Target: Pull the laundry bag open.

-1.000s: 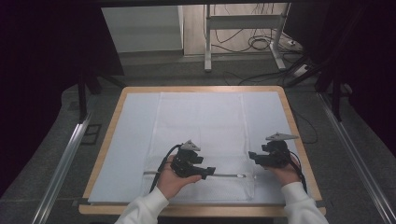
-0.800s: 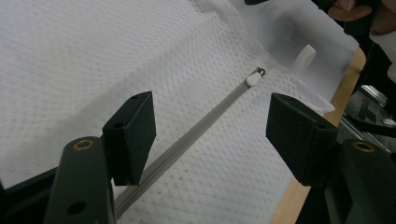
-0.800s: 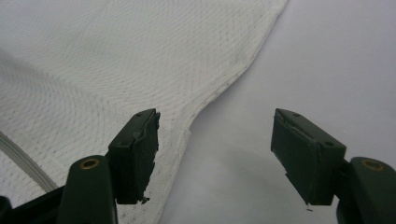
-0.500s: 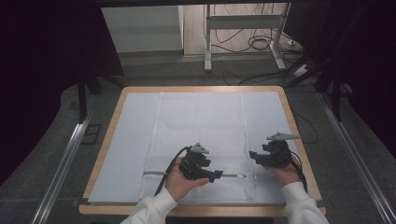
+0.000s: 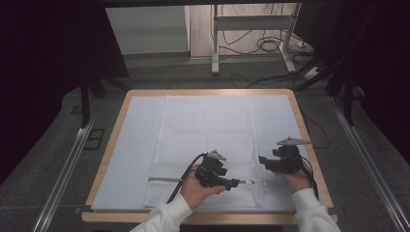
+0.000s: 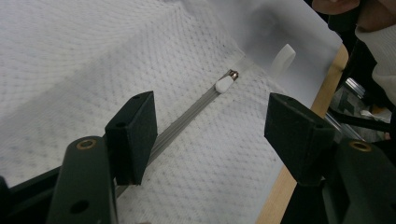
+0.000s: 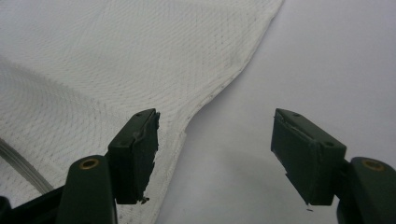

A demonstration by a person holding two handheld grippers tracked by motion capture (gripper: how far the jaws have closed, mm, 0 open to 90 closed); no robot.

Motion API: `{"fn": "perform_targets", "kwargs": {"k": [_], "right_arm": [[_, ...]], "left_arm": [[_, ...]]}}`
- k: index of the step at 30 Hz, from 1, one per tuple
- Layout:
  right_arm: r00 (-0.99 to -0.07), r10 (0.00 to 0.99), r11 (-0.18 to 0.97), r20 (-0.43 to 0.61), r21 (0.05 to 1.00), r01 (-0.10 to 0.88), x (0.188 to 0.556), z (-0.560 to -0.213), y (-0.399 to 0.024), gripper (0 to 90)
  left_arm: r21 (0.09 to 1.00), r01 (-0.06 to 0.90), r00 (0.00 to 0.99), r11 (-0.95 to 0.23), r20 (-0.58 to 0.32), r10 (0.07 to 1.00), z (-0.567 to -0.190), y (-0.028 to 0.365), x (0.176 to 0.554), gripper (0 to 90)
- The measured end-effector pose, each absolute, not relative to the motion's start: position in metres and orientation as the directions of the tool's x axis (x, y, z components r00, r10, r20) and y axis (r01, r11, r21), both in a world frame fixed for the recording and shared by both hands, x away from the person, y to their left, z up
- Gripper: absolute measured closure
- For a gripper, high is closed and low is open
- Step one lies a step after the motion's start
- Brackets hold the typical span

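- White mesh laundry bag [image 5: 208, 145] lies flat mid-desk, its zipper pull [image 6: 224, 84] near the right end.
- Our left gripper [image 6: 210, 135] and right gripper [image 7: 215, 158] have fingers apart, empty.
- We might pinch mesh, missing the small pull.

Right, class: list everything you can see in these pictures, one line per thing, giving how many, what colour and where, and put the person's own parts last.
Mesh laundry bag: one, white, flat on the middle of the table.
Zipper: one, grey, across the bag near the person's edge.
Zipper pull: one, white, ahead of the left tool.
Table cover: one, pale blue, under the bag.
Table: one, wooden rim, centre of the high view.
Floor cables: several, dark, behind the table.
Left tool: one, black, jaws open, over the zipper.
Right tool: one, black, jaws open, at the bag's right edge.
Sleeves: two, white, bottom edge.
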State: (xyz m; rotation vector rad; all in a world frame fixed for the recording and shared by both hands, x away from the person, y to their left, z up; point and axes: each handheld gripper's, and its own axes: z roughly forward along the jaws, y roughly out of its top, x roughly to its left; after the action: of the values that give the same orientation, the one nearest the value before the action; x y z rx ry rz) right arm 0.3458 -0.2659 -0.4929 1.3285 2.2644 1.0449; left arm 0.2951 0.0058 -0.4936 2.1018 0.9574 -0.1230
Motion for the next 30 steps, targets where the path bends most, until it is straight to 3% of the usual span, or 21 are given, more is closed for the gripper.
{"fn": "perform_targets", "kwargs": {"k": [30], "right_arm": [[-0.515, 0.853, 0.304, 0.087, 0.719, 0.625, 0.347, -0.494, -0.267, 31.1]], "left_arm": [[0.586, 0.689, 0.709, -0.427, -0.423, 0.564, -0.508, -0.030, 0.303, 38.4]]}}
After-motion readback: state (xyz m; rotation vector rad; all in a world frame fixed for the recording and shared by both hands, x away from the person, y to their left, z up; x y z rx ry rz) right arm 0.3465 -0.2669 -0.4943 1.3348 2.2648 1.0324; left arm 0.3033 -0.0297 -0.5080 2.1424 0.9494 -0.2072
